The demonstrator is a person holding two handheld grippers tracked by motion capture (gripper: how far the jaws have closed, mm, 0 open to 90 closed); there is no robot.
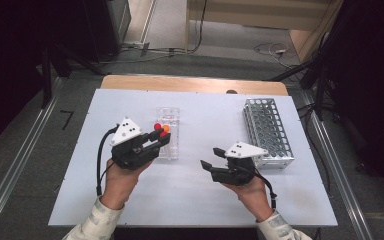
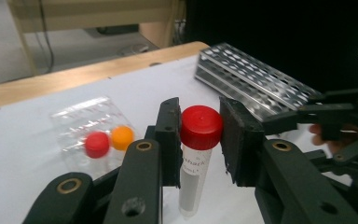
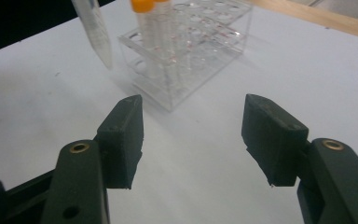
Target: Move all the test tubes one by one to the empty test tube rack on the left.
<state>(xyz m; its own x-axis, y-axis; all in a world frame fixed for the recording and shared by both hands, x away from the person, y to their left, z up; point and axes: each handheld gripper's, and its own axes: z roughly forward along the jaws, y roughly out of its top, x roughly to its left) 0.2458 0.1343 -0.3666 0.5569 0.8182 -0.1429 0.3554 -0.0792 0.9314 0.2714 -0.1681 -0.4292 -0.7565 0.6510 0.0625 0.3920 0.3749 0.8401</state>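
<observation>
My left gripper (image 2: 199,140) is shut on a clear tube with a red cap (image 2: 200,127), gripped just below the cap and held upright above the white table. In the high view this gripper (image 1: 161,138) is next to the clear plastic rack (image 1: 168,131). The rack (image 2: 81,122) holds one red-capped tube (image 2: 97,144) and one orange-capped tube (image 2: 122,137). My right gripper (image 1: 209,156) stands open to the right of it, with nothing between its jaws (image 3: 193,135). In the right gripper view the held tube (image 3: 94,32) hangs left of the rack (image 3: 191,51).
A metal wire rack (image 1: 267,131) with several bare holes lies at the right of the white table (image 1: 195,195). A wooden strip (image 1: 190,82) runs along the far edge. Cables lie on the floor beyond.
</observation>
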